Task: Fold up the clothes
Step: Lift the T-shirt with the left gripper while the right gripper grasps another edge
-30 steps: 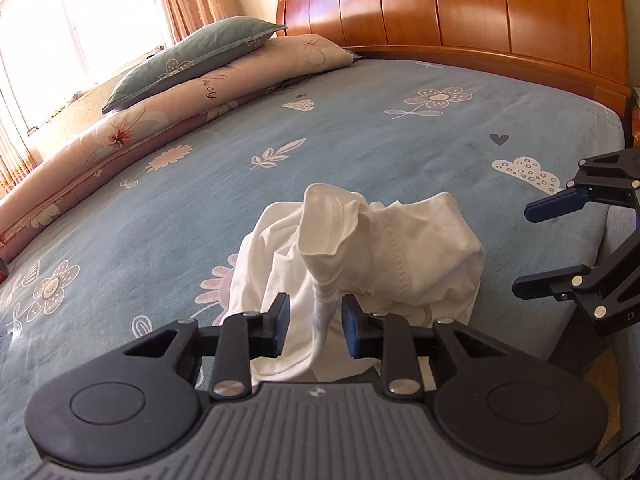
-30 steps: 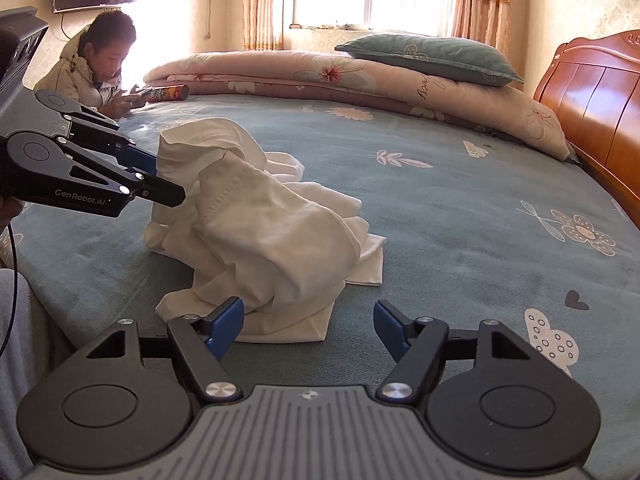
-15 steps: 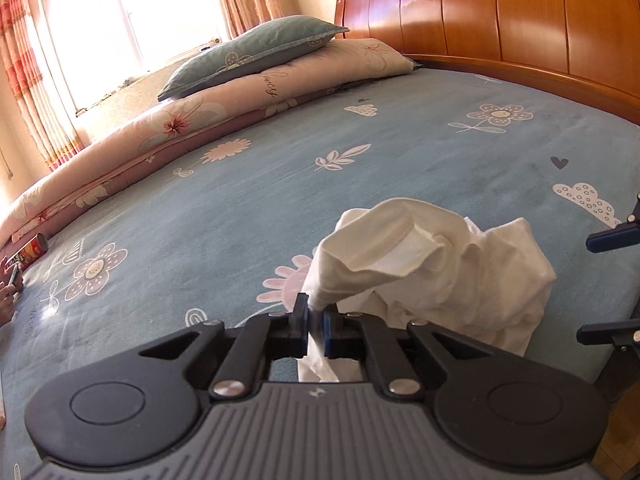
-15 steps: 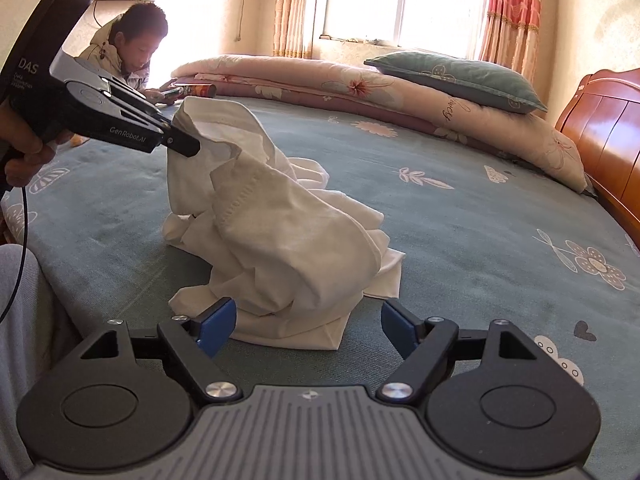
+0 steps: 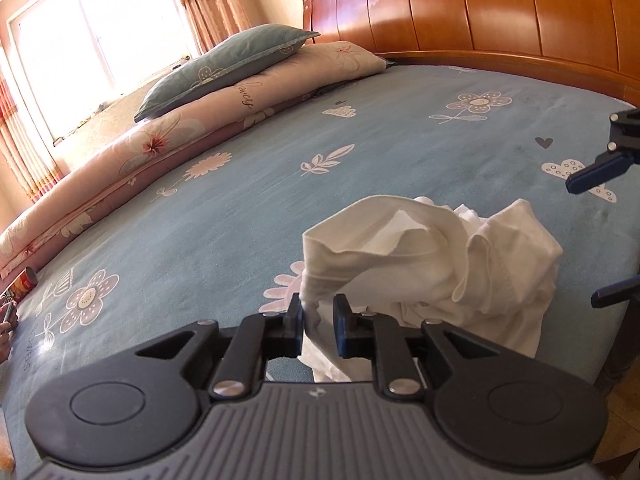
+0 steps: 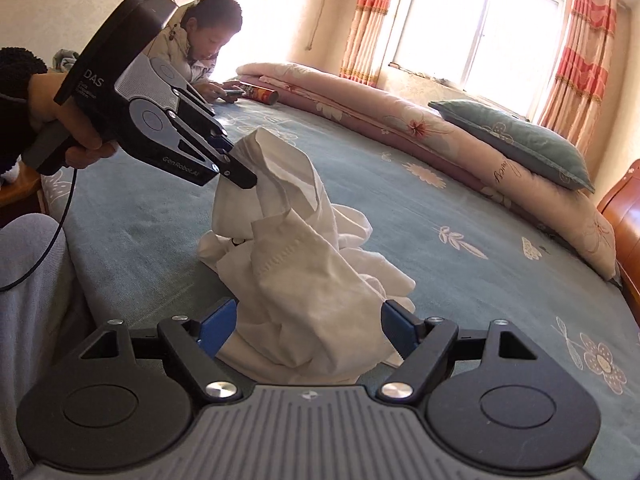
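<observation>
A: Left gripper (image 5: 318,322) is pinching a bunched edge of the white garment (image 5: 432,264), jaws not quite together, cloth filling the gap, and lifting that part off the bed (image 5: 240,200).

B: Right gripper (image 6: 308,330)?

A: Jaws spread wide, gripping nothing, hovering over the heap's near side (rest of it is slumping on the sheet).

B: Handling?

A: Looking light, soft, floppy, not fragile. Probably sagging wherever unsupported. I'd be taking a hem or corner, not the middle.
</observation>
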A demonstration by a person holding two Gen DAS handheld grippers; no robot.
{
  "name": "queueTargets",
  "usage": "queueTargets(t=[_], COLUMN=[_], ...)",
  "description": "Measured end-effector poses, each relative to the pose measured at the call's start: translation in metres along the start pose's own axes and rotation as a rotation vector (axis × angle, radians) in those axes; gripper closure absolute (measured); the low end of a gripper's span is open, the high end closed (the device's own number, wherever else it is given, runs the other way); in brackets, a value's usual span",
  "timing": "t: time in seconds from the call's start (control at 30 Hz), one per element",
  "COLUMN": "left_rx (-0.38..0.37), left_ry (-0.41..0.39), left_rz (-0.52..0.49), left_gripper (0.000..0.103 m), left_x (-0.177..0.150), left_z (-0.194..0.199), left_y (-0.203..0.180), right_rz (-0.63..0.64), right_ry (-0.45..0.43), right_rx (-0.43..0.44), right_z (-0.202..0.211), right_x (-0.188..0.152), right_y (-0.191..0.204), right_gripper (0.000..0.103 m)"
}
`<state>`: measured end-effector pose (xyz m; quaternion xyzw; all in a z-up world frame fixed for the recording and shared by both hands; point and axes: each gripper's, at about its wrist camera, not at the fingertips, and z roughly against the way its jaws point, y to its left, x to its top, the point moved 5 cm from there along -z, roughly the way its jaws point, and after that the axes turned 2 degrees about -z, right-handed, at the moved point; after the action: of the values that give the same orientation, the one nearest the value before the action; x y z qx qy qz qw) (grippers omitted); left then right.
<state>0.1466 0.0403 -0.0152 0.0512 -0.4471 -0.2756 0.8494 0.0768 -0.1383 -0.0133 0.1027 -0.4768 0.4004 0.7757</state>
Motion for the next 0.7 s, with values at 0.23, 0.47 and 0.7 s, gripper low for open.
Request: queueTargets(t=[0.23, 0.47, 0.7], left_rx=[-0.025, 0.012, 0.017], left_ry=[0.012, -0.010, 0.022], left_rz=[0.031, 0.052, 0.086], left_gripper=[0.097, 0.097, 0.097], left_x=[0.002, -0.006, -0.016], left_z=[-0.010, -0.002, -0.010], left_y=[0.008, 0.018, 0.024], right_rz=[0.175, 0.124, 0.041], right_ry=[0.008, 0.113, 0.150], right_rx=[0.064, 0.184, 0.294], right_z=[-0.024, -0.061, -0.069], right_x=[0.026, 0.028, 0.023], right_y=[-0.001, -0.028, -0.026], right_gripper=[0.020, 0.020, 0.022])
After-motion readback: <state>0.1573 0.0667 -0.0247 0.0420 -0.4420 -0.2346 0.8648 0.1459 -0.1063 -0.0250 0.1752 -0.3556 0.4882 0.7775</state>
